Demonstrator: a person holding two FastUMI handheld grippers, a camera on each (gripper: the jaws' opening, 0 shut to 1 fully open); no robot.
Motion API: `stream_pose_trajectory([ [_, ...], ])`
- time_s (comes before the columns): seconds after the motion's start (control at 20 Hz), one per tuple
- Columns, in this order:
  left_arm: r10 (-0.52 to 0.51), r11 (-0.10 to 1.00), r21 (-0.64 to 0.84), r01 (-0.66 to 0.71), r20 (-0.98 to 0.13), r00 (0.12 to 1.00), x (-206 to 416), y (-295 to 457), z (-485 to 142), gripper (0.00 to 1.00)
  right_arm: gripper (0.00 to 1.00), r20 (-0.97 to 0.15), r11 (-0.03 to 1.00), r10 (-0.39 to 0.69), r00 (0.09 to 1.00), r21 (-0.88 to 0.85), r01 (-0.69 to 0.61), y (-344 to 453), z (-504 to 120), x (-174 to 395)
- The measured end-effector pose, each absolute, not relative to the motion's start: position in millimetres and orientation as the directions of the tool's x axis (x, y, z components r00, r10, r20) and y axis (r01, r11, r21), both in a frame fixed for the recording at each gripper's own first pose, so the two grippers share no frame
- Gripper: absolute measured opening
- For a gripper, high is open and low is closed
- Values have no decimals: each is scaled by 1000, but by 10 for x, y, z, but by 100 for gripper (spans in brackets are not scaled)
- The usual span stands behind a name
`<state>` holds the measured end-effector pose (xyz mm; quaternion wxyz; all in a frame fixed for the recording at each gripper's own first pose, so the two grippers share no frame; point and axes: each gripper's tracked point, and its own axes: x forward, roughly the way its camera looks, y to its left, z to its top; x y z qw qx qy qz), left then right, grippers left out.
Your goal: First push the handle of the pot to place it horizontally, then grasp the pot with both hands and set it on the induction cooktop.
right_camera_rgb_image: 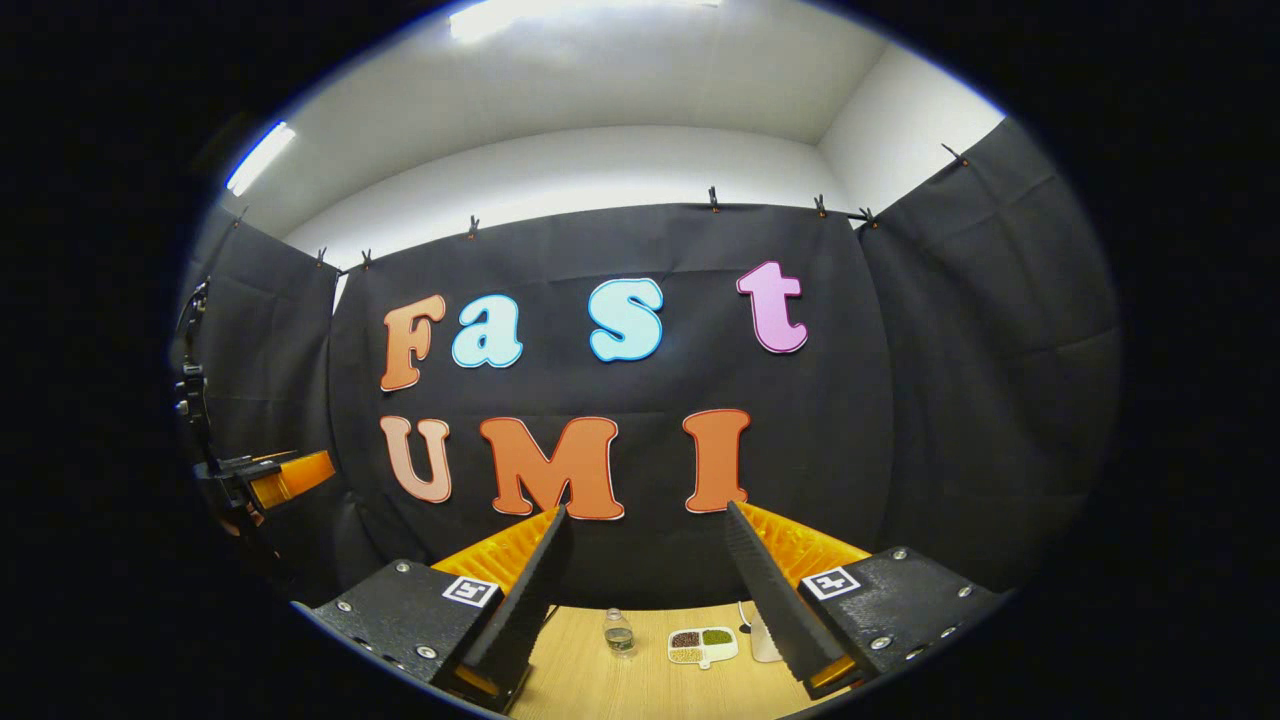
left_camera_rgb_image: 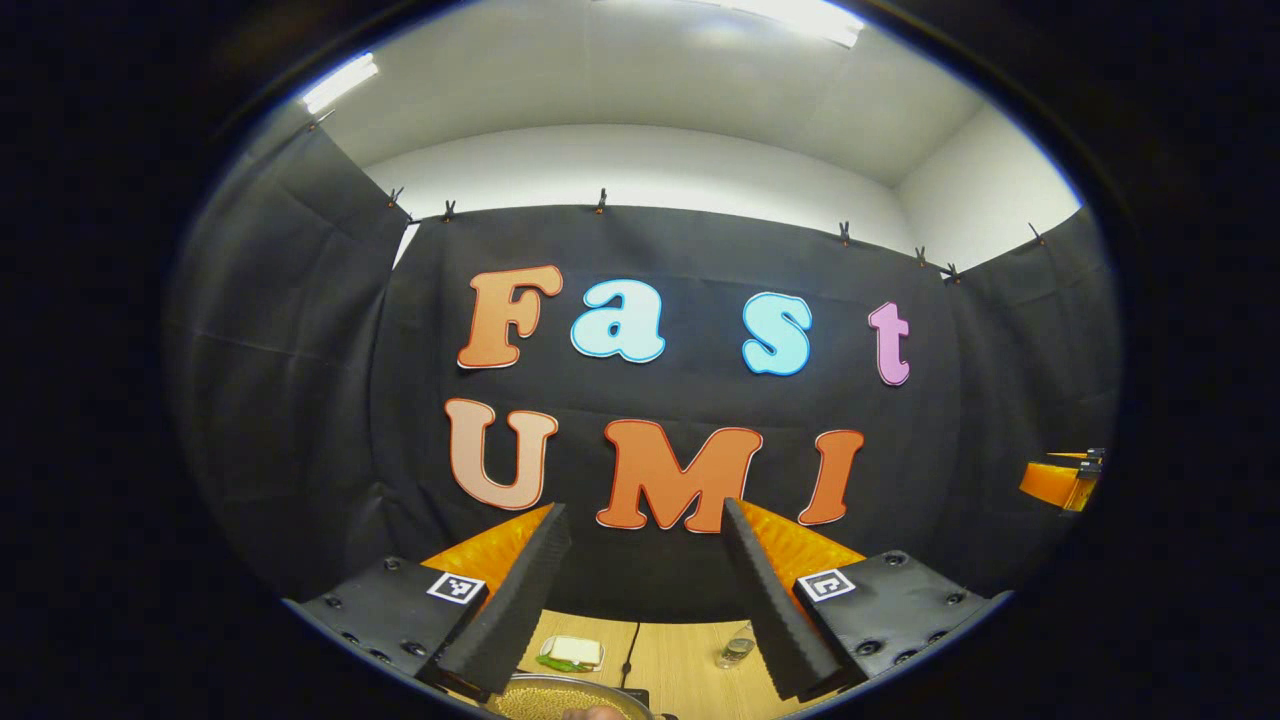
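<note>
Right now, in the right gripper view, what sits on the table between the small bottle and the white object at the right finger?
A divided dish of grains lies between the bottle and the white object.

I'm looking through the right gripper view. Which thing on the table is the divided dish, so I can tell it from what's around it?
Start at the wooden table below the black cloth wall. Between the open fingers of the right hand-held gripper lies a small white divided dish holding brown, green and pale grains. The clear bottle to its left stands upright; the dish is flat and multicoloured.
</note>
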<state>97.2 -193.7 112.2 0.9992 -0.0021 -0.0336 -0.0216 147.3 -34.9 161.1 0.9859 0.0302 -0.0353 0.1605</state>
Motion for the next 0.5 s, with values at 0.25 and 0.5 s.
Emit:
stream_pose_trajectory([
  [0.25, -5, 1000, -5, 5, 73, 997, 989, -1680, 1200, 99, 95, 91, 946, 317, 944, 45, -322, -227, 1632, 1436],
  [0.5, 2, 1000, 20, -3, 95, 995, 988, -1435, 1333, 99, 95, 94, 946, 316, 944, 40, -321, -71, 1678, 1359],
])
